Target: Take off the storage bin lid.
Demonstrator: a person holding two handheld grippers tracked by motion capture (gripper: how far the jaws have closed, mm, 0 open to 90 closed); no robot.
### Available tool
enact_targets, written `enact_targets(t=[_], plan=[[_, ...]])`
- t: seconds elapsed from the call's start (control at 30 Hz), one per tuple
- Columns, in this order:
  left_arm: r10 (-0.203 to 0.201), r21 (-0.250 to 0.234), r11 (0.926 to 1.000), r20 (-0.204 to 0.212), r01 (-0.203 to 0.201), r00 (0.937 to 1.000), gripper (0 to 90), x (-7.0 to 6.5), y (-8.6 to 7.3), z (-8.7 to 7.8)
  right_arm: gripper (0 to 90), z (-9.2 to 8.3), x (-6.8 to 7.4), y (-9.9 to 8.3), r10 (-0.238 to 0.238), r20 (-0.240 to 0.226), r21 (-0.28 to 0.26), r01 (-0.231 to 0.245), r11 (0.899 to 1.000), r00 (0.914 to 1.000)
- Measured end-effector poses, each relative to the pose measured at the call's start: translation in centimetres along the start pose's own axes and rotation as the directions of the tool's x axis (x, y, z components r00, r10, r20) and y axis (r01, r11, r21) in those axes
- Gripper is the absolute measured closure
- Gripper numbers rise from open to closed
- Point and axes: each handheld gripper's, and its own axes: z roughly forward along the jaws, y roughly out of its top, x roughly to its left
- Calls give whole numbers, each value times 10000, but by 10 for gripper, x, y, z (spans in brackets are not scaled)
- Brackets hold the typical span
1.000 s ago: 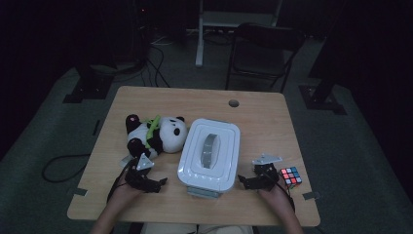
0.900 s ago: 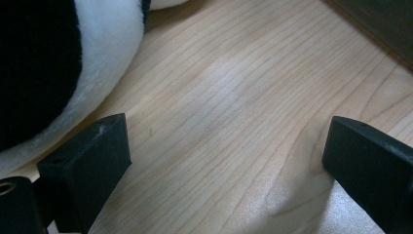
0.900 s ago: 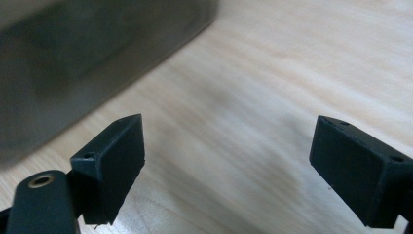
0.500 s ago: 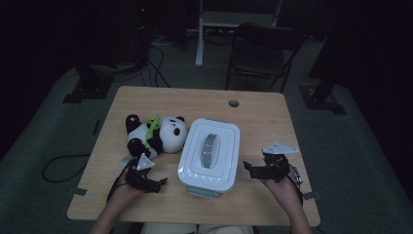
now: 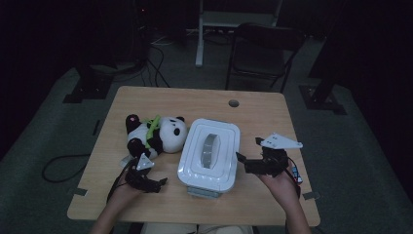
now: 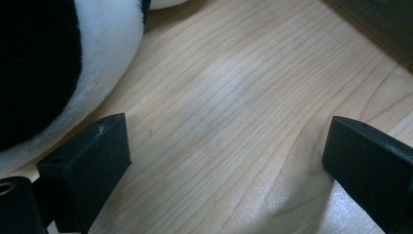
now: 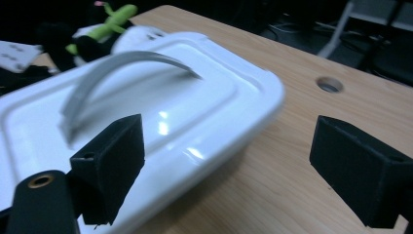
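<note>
Two grippers, both with jaws spread and empty. Right gripper [image 5: 247, 157] points at the white box [image 5: 210, 153] mid-table, right of the panda [image 5: 155, 134]; left gripper [image 5: 158, 183] idles near it. Box looks like stiff, slick plastic, probably light. I'd grab the arched grey handle [image 7: 117, 73].

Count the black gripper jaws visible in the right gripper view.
2: one jaw rises at lower left, in front of the white box, the other at lower right over the bare table. They stand wide apart on the right gripper.
</note>
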Motion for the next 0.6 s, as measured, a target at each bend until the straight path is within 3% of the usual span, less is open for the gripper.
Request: enact_targets(t=[0.37, 0.6], plan=[[50, 21, 10000, 63, -50, 10000, 42, 0, 0, 0, 122, 25, 31, 10, -235, -1257, -116, 222, 9997, 9918], [48, 19, 10000, 60, -48, 10000, 42, 0, 0, 0, 140, 46, 49, 11, -478, -1949, 148, 516, 9986, 9797]])
